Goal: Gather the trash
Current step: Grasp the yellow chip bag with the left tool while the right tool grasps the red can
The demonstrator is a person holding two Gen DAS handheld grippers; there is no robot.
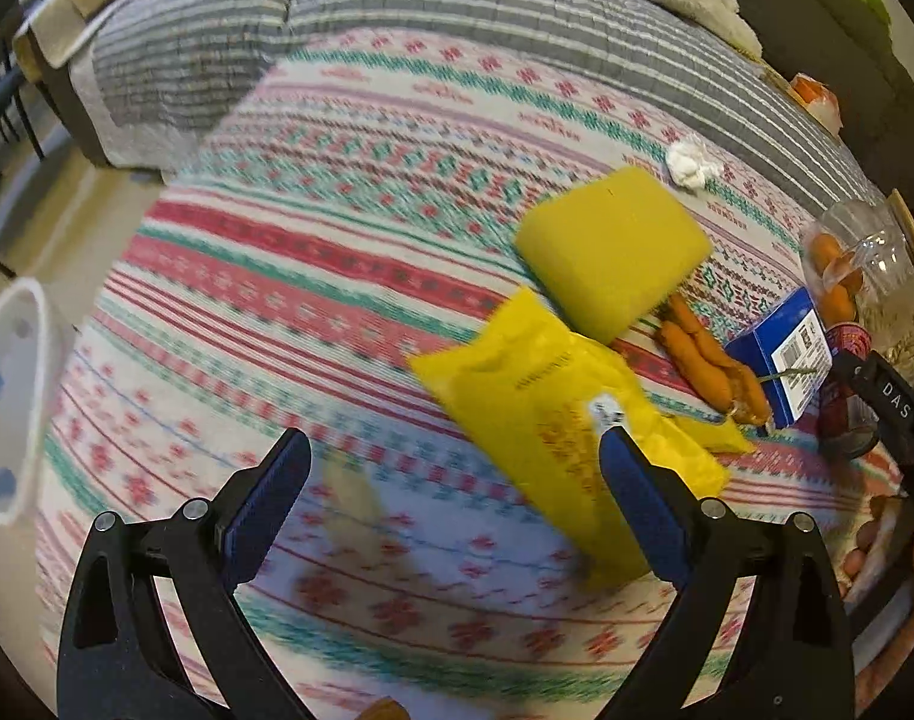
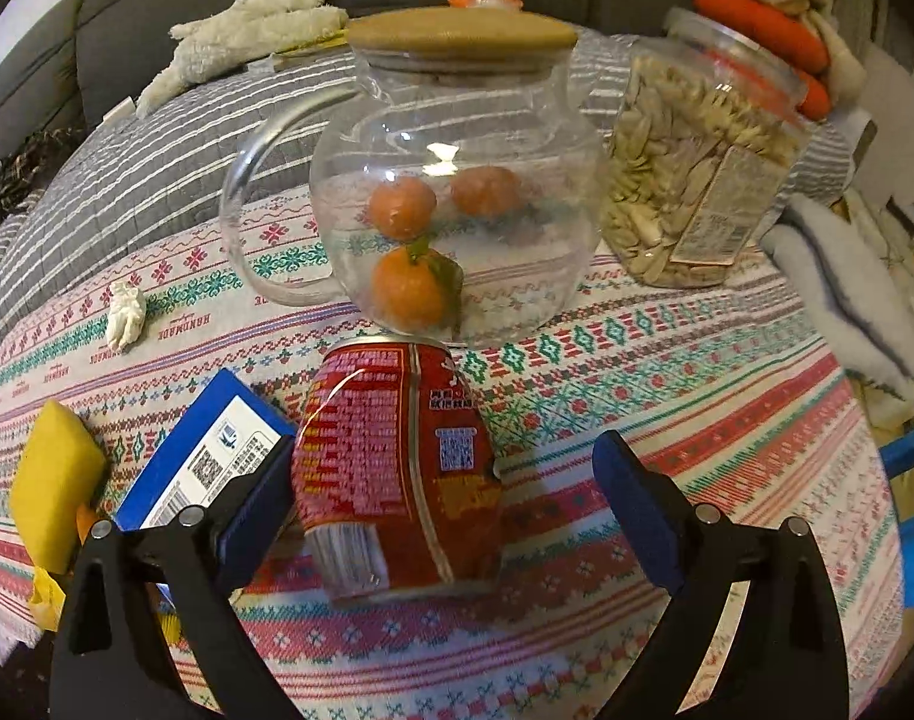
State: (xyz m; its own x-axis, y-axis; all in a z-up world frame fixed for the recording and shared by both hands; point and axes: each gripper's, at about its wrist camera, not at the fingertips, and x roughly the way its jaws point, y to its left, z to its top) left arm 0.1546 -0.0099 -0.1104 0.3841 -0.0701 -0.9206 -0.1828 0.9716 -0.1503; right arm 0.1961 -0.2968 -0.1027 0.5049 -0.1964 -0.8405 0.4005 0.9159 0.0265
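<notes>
A dented red can (image 2: 397,480) lies on the patterned cloth between the fingers of my open right gripper (image 2: 445,498). The can sits close to the left finger (image 2: 259,492), with a gap to the right one. In the left wrist view my open left gripper (image 1: 451,468) hovers over the cloth with nothing between its fingers. A crumpled yellow wrapper (image 1: 547,408) lies just ahead of its right finger (image 1: 631,480). A blurred beige scrap (image 1: 349,492) lies between the fingers. A crumpled white tissue (image 1: 688,162) (image 2: 124,312) sits further back. The red can (image 1: 847,396) and right gripper (image 1: 895,420) show at the right edge.
A yellow sponge (image 1: 613,252), orange sticks (image 1: 709,366) and a blue box (image 2: 205,456) lie near the wrapper. A glass teapot (image 2: 457,198) with three mandarins and a seed jar (image 2: 697,162) stand behind the can. A white bin (image 1: 13,396) is off the table's left edge.
</notes>
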